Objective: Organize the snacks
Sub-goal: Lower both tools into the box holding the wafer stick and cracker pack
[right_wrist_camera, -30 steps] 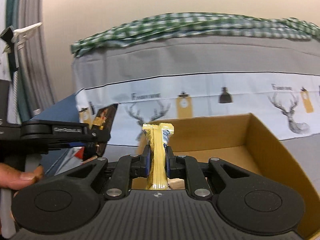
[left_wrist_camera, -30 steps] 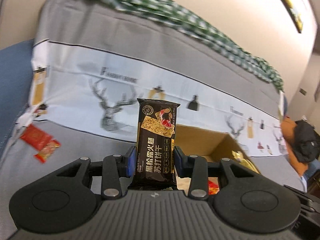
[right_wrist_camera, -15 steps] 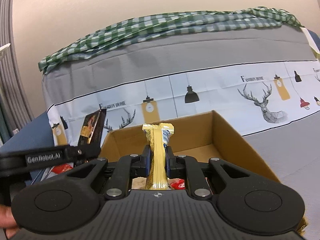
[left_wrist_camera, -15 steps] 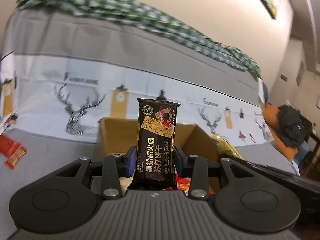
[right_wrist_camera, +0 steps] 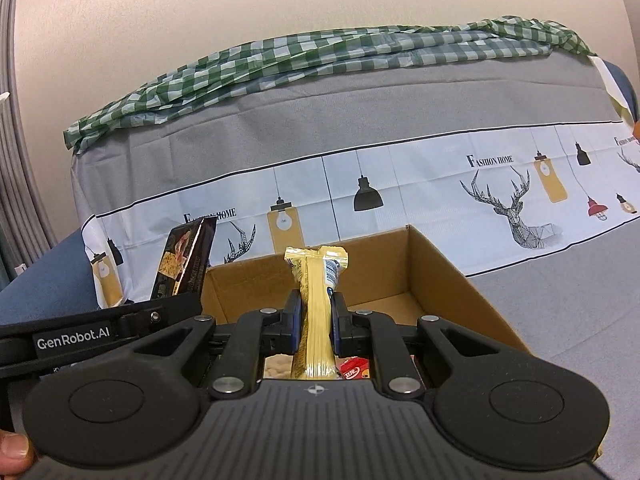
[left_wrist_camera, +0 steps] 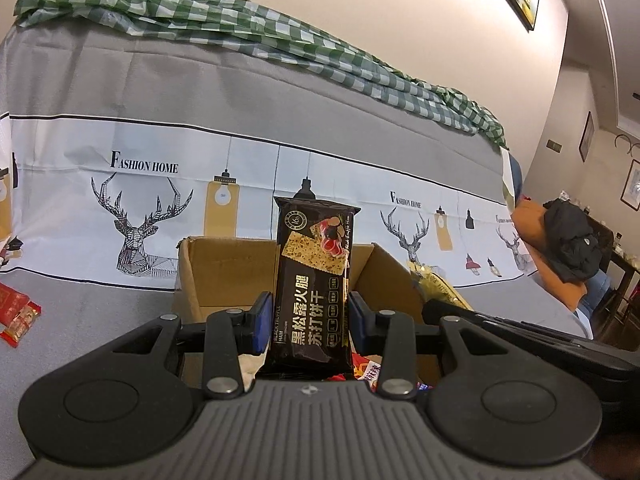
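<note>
My left gripper (left_wrist_camera: 309,320) is shut on a black cracker packet (left_wrist_camera: 314,280), held upright over the near edge of an open cardboard box (left_wrist_camera: 224,272). My right gripper (right_wrist_camera: 314,320) is shut on a yellow snack bar (right_wrist_camera: 316,312), held upright over the same box (right_wrist_camera: 440,276). The black packet also shows at the left of the right wrist view (right_wrist_camera: 184,260), and the yellow bar at the right of the left wrist view (left_wrist_camera: 436,284). Red and other wrappers (right_wrist_camera: 352,370) lie in the box bottom.
The box sits on a grey cloth-covered surface (left_wrist_camera: 100,312). Red snack packets (left_wrist_camera: 16,312) lie on the cloth at far left. A covered sofa back with deer print (left_wrist_camera: 140,216) and a green checked cloth (left_wrist_camera: 240,16) rise behind. A black jacket (left_wrist_camera: 572,240) lies at far right.
Both grippers have moved towards the box with their snacks; the box now sits centred and closer in both views. The grips have not changed.
</note>
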`<state>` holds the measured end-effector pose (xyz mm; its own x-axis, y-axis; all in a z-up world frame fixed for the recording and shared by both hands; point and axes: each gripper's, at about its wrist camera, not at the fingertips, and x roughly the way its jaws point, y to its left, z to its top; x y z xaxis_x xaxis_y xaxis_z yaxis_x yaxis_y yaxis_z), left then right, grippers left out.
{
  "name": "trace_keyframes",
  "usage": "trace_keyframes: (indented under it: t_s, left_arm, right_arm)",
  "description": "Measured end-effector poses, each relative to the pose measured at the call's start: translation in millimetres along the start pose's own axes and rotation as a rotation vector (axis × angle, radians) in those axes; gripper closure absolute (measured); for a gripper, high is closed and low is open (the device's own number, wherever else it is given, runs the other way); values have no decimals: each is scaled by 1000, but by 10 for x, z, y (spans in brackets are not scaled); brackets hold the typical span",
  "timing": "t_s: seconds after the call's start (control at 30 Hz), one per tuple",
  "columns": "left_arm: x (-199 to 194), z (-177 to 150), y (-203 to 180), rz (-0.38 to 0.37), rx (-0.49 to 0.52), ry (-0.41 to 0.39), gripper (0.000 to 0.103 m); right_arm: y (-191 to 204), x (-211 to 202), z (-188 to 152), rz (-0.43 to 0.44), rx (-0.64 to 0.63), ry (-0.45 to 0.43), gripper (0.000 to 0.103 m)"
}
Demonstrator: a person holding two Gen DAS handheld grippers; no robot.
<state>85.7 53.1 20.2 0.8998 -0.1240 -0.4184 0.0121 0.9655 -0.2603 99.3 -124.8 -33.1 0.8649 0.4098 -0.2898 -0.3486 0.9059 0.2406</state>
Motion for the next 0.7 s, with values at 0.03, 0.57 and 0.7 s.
trace_keyframes:
  t_s: [0.03, 0.57, 0.7]
  left_arm:
    - [3, 0, 2, -1, -1, 1, 60]
    - [-9, -5, -11, -16, 2, -7, 60]
    - [-15, -4, -15, -18, 4, -8, 60]
  right_arm:
    - [3, 1, -1, 0, 0, 1, 88]
    - [59, 47, -34, -21, -22, 8, 88]
    - [66, 46, -41, -22, -25, 7, 88]
